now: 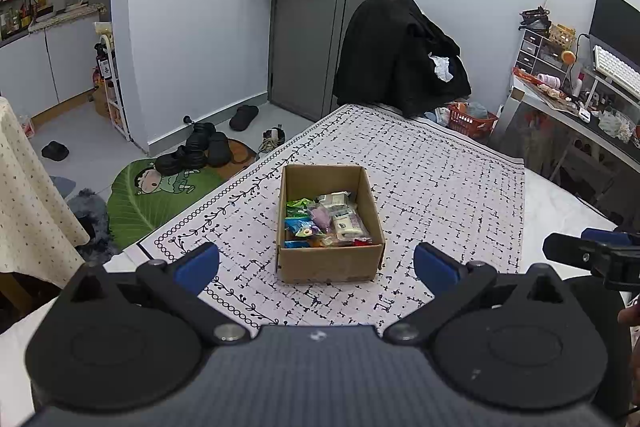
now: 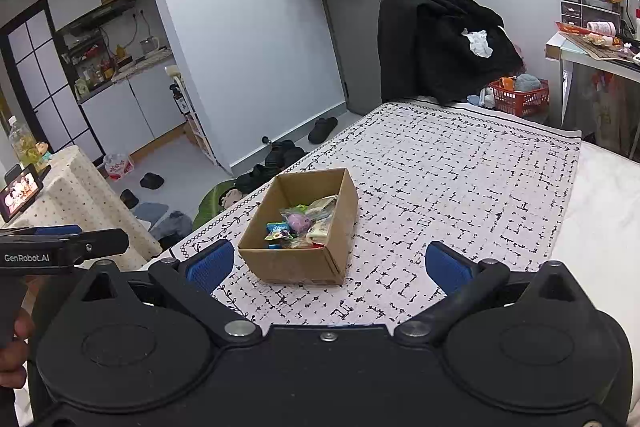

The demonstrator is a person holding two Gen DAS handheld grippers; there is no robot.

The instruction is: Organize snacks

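Observation:
An open brown cardboard box [image 1: 329,259] stands on the patterned cloth, also in the right wrist view [image 2: 296,261]. Several wrapped snacks [image 1: 326,219] lie inside it, green, blue, purple and cream packets, and show in the right wrist view too [image 2: 306,225]. My left gripper [image 1: 318,263] is open and empty, held just in front of the box. My right gripper [image 2: 330,265] is open and empty, in front of the box and a little to its right. The right gripper shows from the side at the right edge of the left wrist view [image 1: 588,253].
The box sits on a black-and-white patterned cloth [image 1: 440,179] over a white bed. A chair draped in black clothes [image 1: 404,59] stands at the far end, with a red basket [image 1: 470,121] beside it. Shoes [image 1: 204,147] and a green mat [image 1: 156,195] lie on the floor to the left. A desk [image 1: 576,107] stands at right.

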